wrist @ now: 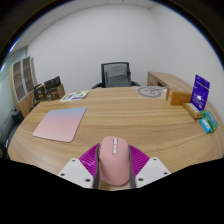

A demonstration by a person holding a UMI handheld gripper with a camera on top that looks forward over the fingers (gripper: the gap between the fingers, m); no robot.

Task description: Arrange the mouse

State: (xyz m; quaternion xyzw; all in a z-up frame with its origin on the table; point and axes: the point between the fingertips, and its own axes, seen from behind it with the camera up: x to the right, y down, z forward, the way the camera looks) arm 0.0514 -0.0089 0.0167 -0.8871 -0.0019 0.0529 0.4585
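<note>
Between the 2 fingers of the gripper (113,168), low over the near edge of the wooden table (120,112), sits a pink mouse (112,160). Its sides lie against the purple pads (91,157) on both fingers, with no gap visible on either side, so the fingers are closed to the width of the mouse and appear to grip it. Whether the mouse also rests on the tabletop cannot be told, since its underside is hidden.

Ahead of the fingers and to their left lies a pink mouse mat (60,123), flat on the wood and turned slightly askew; it is apart from the mouse. Well beyond the fingers, at the far side of the table, stands a black office chair (118,74). Just to the right of the chair, a round white object (152,91) lies on the tabletop; what it is cannot be made out.

Far to the right of the fingers stands a purple box (202,88), upright, and near it, closer to the gripper, a small teal and white packet (207,123). Nothing can be seen of their contents. Beyond the mat on the left, a flat white item (74,96) like a book or papers lies on the table. A cabinet (21,85) with glass-fronted compartments stands against the left wall; what it holds is too small to tell.
</note>
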